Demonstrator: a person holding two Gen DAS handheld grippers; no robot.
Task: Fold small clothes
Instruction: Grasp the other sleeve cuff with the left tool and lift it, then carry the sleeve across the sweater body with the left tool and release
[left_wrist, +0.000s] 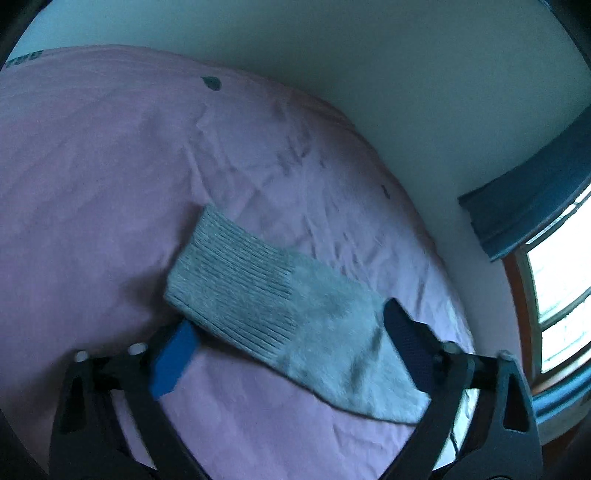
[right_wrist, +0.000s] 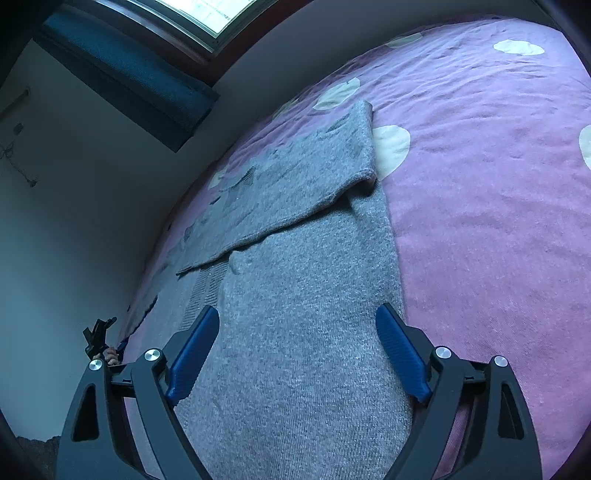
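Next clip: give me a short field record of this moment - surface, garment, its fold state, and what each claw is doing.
surface: pink bedsheet with pale dots
garment: grey knit sweater, lying flat on the sheet
fold state: one sleeve is folded across the body; its ribbed cuff shows in the left wrist view
left claw: open, jaws either side of the sleeve end, not pressing it
right claw: open, above the sweater body, holding nothing
background: wall and window

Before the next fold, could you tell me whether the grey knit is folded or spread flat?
Partly folded: the grey knit has one flap doubled over it.
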